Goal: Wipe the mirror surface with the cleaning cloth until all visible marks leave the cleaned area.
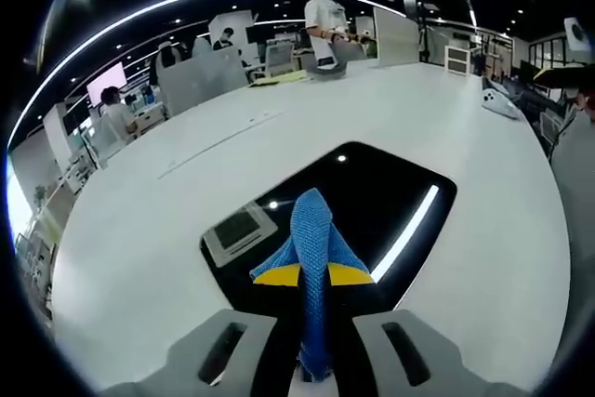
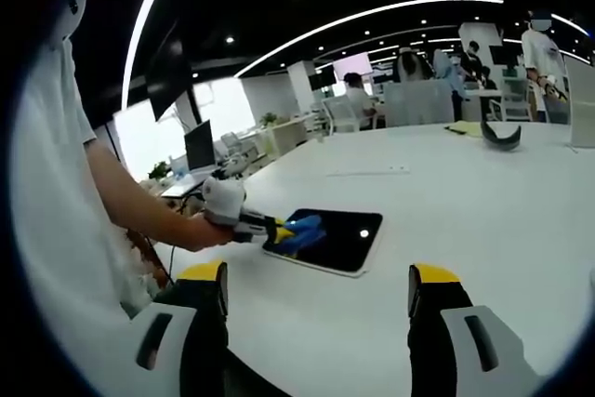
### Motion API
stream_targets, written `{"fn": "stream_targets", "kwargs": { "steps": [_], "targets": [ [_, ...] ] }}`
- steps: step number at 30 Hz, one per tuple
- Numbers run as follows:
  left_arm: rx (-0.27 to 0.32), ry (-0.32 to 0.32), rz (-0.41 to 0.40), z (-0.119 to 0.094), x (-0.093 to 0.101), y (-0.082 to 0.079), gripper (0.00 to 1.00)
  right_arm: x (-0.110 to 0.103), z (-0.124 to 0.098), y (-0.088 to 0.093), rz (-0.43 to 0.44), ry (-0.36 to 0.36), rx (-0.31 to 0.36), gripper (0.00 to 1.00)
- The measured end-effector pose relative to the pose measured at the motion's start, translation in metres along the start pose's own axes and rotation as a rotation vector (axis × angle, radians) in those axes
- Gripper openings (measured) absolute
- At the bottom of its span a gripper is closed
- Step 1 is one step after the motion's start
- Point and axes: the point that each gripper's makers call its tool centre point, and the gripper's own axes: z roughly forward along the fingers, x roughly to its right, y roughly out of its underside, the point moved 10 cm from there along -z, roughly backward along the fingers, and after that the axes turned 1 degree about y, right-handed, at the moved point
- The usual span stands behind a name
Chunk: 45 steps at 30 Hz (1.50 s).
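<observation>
A dark rectangular mirror [image 1: 372, 202] lies flat on the white table [image 1: 232, 146] and reflects ceiling lights. My left gripper [image 1: 314, 274] is shut on a blue cleaning cloth [image 1: 312, 239], which stands up between the yellow-tipped jaws over the mirror's near edge. In the right gripper view the mirror [image 2: 339, 239] lies at centre, and the left gripper [image 2: 286, 230], held by a person's hand, rests the blue cloth [image 2: 302, 231] on its left end. My right gripper [image 2: 316, 285] stands open above the table, well short of the mirror, with nothing between its jaws.
A person's arm [image 2: 139, 202] reaches in from the left. A dark curved object [image 2: 499, 134] and a yellow sheet [image 2: 463, 127] lie far back on the table. People, chairs and monitors stand beyond it. A white device [image 1: 502, 104] sits at the right edge.
</observation>
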Motion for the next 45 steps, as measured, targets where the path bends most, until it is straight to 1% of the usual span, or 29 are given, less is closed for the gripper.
{"fn": "stream_targets", "kwargs": {
  "steps": [6,19,45],
  "targets": [
    [0.005,0.004,0.004,0.001,0.003,-0.002,0.06,-0.001,0.000,0.002,-0.002,-0.004,-0.009,0.79],
    [0.012,0.018,0.014,0.007,0.011,-0.006,0.06,0.001,-0.004,0.003,0.007,0.005,-0.005,0.79],
    [0.014,0.044,0.032,0.014,0.024,-0.014,0.06,0.006,-0.007,0.002,0.010,0.013,-0.006,0.79]
  ]
}}
